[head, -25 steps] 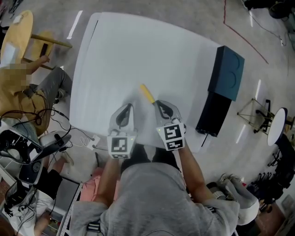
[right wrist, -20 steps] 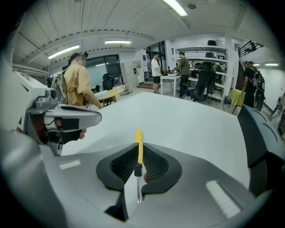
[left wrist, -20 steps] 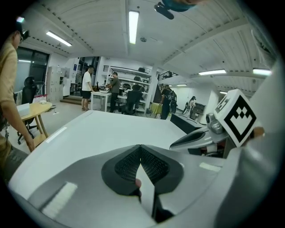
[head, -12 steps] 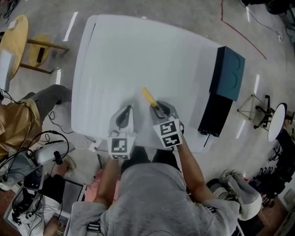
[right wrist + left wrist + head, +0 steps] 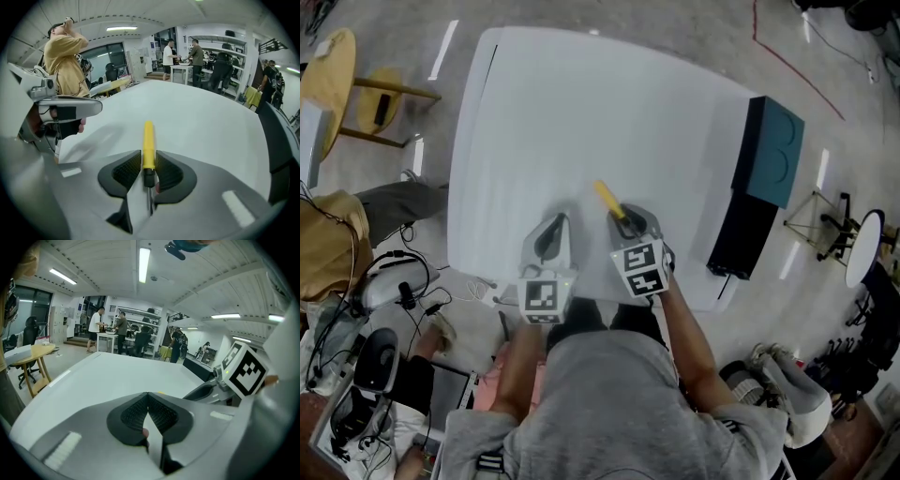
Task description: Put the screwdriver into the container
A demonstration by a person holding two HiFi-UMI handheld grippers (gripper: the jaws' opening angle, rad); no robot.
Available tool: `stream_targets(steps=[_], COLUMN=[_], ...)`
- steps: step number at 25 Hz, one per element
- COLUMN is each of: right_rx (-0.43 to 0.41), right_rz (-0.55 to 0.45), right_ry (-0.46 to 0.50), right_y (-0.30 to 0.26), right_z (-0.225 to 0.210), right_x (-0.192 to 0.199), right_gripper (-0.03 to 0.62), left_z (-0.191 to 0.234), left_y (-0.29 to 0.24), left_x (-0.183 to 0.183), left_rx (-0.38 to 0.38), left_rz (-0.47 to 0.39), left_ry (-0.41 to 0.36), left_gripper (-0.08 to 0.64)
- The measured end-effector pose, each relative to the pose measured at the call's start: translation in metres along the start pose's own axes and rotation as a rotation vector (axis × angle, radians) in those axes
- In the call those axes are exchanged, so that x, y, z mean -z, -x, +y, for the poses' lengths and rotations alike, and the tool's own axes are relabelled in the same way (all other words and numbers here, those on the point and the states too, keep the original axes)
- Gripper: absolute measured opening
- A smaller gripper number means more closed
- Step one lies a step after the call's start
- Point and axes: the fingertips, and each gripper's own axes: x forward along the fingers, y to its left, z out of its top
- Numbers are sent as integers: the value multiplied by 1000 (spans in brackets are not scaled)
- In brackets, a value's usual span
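Observation:
A screwdriver point(image 5: 607, 198) with a yellow handle lies on the white table point(image 5: 581, 103), its metal shaft pointing toward me. My right gripper point(image 5: 624, 215) is lowered over its near end. In the right gripper view the handle point(image 5: 148, 145) lies between the two black pads. These jaws have just been opening and stand open around it. My left gripper point(image 5: 555, 226) hovers beside it on the left, shut and empty, its pads point(image 5: 157, 414) meeting at the tip. A dark teal box point(image 5: 772, 150) stands at the table's right edge.
A black box point(image 5: 739, 232) lies next to the teal one at the right edge. A wooden stool point(image 5: 328, 80) stands left of the table. Cables and equipment point(image 5: 366, 366) cover the floor at lower left. People stand far behind the table point(image 5: 194, 56).
The right gripper has dropped forward over the screwdriver's near end, and its jaws have spread around the handle. The left gripper has barely shifted. The person at the left has slid mostly out of view.

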Motion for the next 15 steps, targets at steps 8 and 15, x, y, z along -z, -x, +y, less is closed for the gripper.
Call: stream_targets(steps=[8, 15], right_rx=[7, -3], right_rz=[2, 1], right_ry=[-10, -27], right_y=[0, 0], right_z=[-2, 2], right_x=[-1, -5], right_gripper=[86, 83], left_z=[3, 9], left_y=[-2, 1], left_x=[-1, -6], left_rx=[1, 2], left_rz=[-6, -9], left_ry=[-1, -6], left_gripper=[12, 12])
